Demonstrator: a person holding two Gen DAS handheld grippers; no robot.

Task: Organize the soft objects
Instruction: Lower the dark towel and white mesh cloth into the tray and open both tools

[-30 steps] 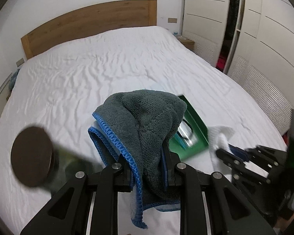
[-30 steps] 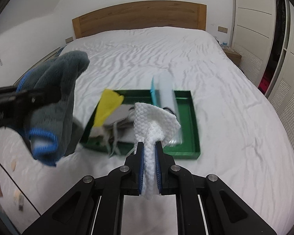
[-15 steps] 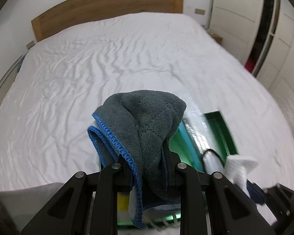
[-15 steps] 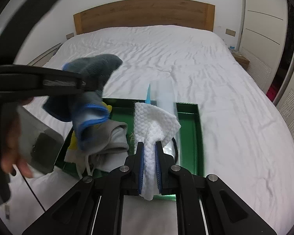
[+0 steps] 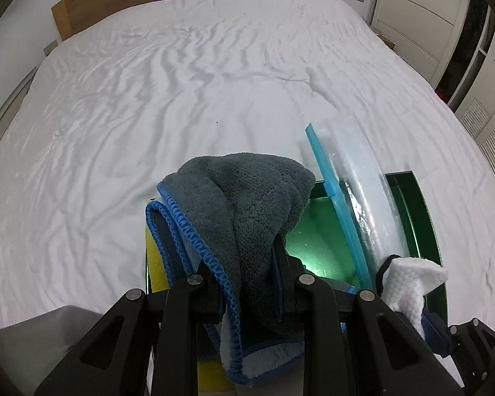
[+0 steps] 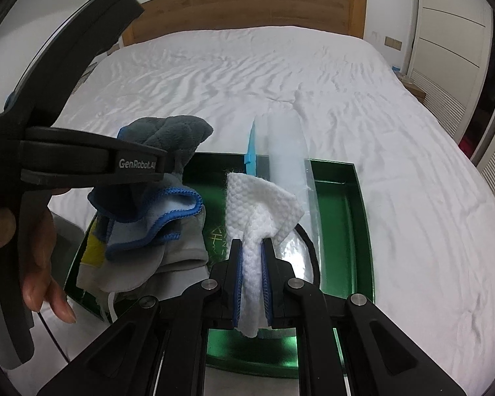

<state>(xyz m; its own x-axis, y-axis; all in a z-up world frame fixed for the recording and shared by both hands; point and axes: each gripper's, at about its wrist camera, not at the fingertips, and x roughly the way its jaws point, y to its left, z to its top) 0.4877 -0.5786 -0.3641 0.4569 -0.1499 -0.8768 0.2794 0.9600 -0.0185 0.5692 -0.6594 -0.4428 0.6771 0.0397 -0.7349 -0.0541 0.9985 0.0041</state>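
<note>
My left gripper is shut on a grey microfibre towel with blue trim, held over the left part of a green tray. The towel also shows in the right wrist view. My right gripper is shut on a white textured cloth, held above the middle of the green tray. The white cloth also shows in the left wrist view. In the tray lie a light grey cloth, something yellow and a clear zip bag with a blue strip.
The tray sits on a large bed with a rumpled white sheet and a wooden headboard. White wardrobe doors stand at the right. A grey surface is at the near left.
Both grippers have moved forward over the tray with their cloths. The left gripper has swung right, close beside the right one.
</note>
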